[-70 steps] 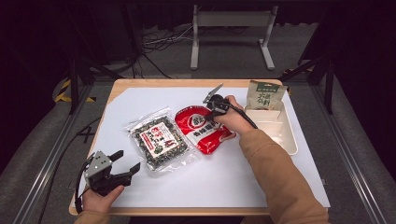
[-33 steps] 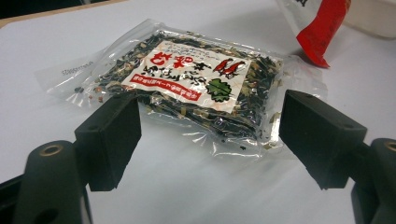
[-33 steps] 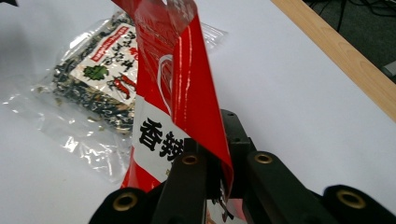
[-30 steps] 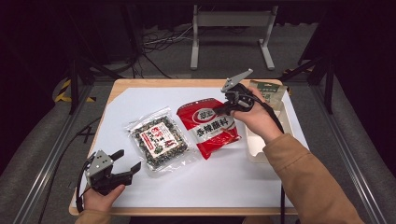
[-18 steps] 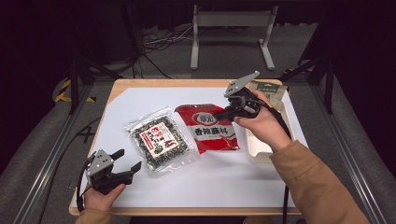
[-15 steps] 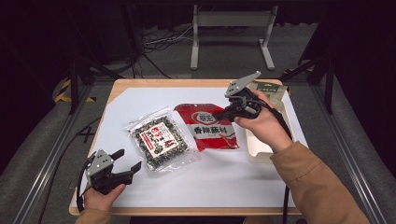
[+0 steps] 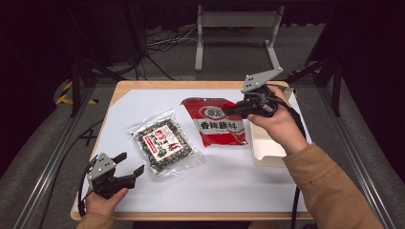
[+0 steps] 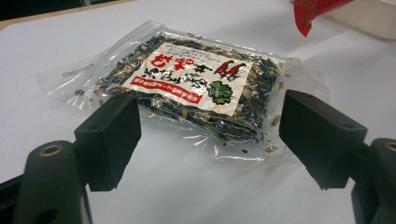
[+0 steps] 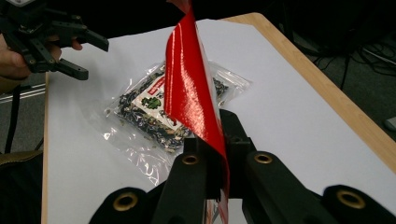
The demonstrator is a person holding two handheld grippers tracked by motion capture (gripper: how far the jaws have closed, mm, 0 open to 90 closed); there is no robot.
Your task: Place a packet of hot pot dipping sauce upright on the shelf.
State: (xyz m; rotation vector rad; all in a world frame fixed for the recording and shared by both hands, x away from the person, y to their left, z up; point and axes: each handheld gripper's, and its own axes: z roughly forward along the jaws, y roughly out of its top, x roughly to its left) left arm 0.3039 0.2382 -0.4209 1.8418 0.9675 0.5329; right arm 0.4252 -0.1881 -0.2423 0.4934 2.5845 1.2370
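Note:
A red snack bag (image 7: 217,123) hangs tilted above the table's middle, held by its right edge in my right gripper (image 7: 237,109), which is shut on it. In the right gripper view the red snack bag (image 9: 189,88) rises edge-on from between the closed jaws. A clear bag of dark dried flakes (image 7: 163,143) lies flat on the white table (image 7: 248,186), left of the red one. My left gripper (image 7: 128,167) rests at the near left corner, open, with nothing between its fingers. The left gripper view shows the clear bag (image 8: 196,86) just beyond the open jaws.
A white tray (image 7: 268,151) sits at the table's right edge, under my right hand. A corner of the tray (image 8: 369,14) and the red bag's tip (image 8: 314,13) appear at the top right of the left gripper view. The table's wooden rim (image 9: 322,88) runs along the far side.
My right gripper has lifted the red bag off the table and carried it up and toward the tray side. The left gripper and the clear bag have stayed put.

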